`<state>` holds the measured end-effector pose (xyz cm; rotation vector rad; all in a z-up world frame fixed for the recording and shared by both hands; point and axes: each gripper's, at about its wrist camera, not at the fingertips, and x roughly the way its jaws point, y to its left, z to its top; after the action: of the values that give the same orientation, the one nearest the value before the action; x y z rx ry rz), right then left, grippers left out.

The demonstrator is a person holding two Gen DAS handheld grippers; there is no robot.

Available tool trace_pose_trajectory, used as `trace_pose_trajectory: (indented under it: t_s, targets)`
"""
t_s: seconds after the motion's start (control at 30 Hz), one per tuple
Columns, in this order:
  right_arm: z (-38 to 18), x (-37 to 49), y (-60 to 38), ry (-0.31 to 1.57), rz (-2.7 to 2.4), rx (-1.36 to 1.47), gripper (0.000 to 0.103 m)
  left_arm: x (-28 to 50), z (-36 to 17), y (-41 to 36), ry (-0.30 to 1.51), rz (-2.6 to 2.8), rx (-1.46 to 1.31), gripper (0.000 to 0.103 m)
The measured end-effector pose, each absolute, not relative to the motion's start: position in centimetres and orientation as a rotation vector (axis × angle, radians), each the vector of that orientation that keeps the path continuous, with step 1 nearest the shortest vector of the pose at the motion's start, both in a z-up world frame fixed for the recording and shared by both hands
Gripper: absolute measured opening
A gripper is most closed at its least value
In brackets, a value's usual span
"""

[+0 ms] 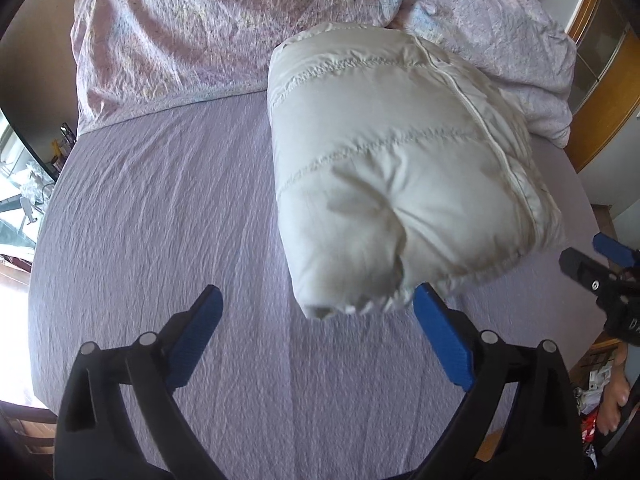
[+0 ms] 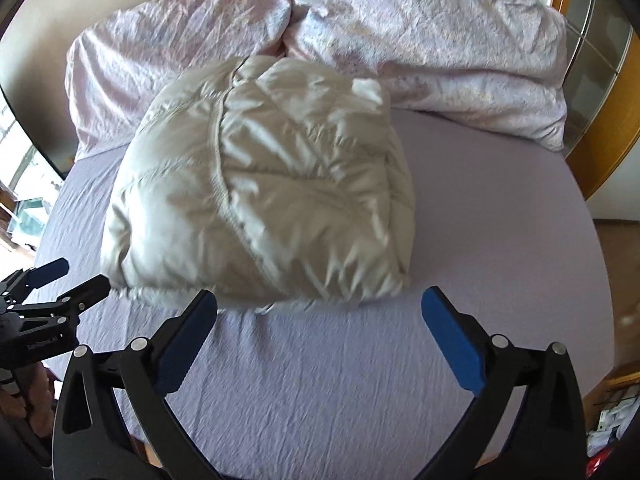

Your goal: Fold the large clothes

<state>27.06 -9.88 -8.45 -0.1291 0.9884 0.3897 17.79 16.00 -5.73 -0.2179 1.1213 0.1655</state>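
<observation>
The left gripper [image 1: 318, 300] hangs over the sheet [image 1: 160, 208], jaws spread wide and empty. Just ahead of its right finger lies the folded jacket [image 1: 384, 160], apart from the pads. The right gripper [image 2: 320, 304] is likewise wide open, holding nothing, the jacket just beyond its fingertips. A duvet [image 2: 440, 40] lies past the jacket.

Blurred jacket hem, cropped edges

The folded white jacket [image 2: 256, 184] blurs along its near hem; the pink duvet [image 1: 200, 32] runs off the top edge, and the clutter [image 1: 596, 392] beside the bed's right edge is perhaps packaging, too small to tell.
</observation>
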Motion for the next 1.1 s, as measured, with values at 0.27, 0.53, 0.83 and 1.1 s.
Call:
trace_pose_trajectory:
  t_s: [0.27, 0.53, 0.83, 1.1]
  targets:
    - [-8.7, 25.1, -10.3, 0.999, 0.386, -0.137, 0.102, 16.0, -5.5, 15.2, 1.112, 0.154, -0.213, 0.096]
    - [-9.0, 24.2, -10.4, 1.011, 0.388, -0.134, 0.102, 14.9, -5.0, 14.0, 1.098, 0.143, -0.188, 0.096]
    - [-9.4, 23.4, -11.3, 1.021, 0.376, -0.096, 0.102, 13.8, -4.4, 13.3, 1.075, 0.135, -0.208, 0.096]
    - [-9.6, 23.4, -12.0, 1.018, 0.367, -0.049, 0.102, 13.4, -4.5, 13.3, 1.075, 0.144, -0.235, 0.096]
